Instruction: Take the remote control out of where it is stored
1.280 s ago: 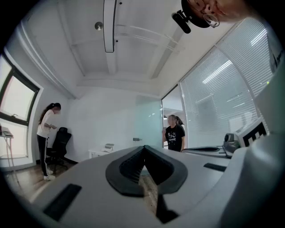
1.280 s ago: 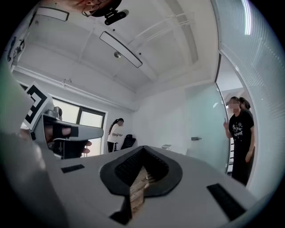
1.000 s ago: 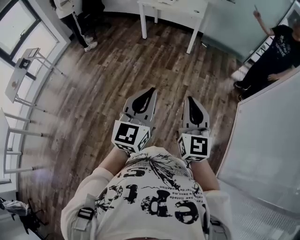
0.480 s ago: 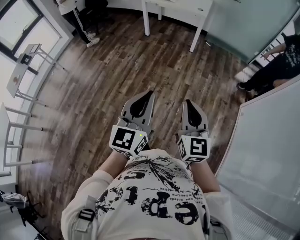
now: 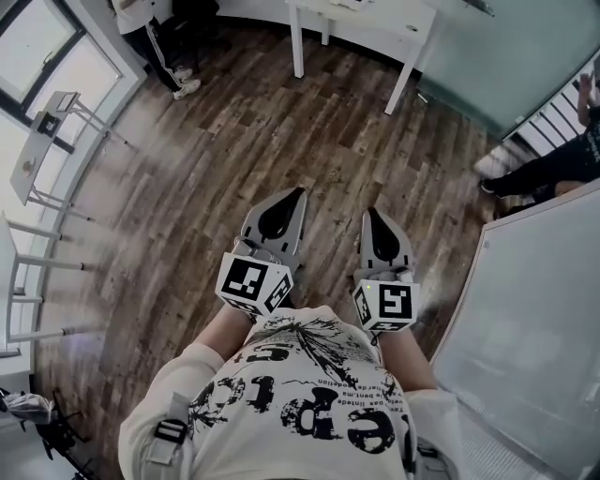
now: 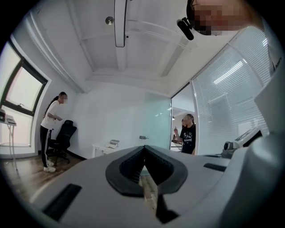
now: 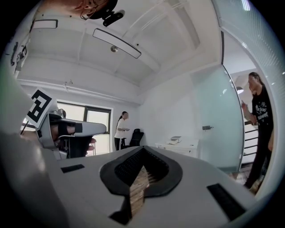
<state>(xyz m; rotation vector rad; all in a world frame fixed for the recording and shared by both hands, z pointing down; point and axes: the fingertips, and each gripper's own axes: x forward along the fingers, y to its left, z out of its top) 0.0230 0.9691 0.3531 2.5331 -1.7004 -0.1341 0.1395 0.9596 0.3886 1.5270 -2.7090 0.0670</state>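
Note:
No remote control shows in any view. In the head view I hold both grippers side by side in front of my chest, above the wooden floor (image 5: 234, 141). My left gripper (image 5: 299, 191) is shut, with nothing between its black pads. My right gripper (image 5: 371, 212) is shut too and holds nothing. Both point level and away from me. The left gripper view shows the left gripper (image 6: 144, 147) with its tips together, facing a glass wall and a white table (image 6: 109, 147). In the right gripper view the right gripper (image 7: 143, 148) also has its tips together, facing the same room.
A white table (image 5: 366, 23) stands at the far end of the room. A large white surface (image 5: 534, 319) fills the right side near me. One person (image 5: 150, 23) stands far left by a chair, another (image 5: 553, 164) at the right. Thin metal stands (image 5: 42, 150) line the windows on the left.
Both grippers have slid a little lower in the head view and stay shut. The person in black at the right has moved toward the picture's right edge.

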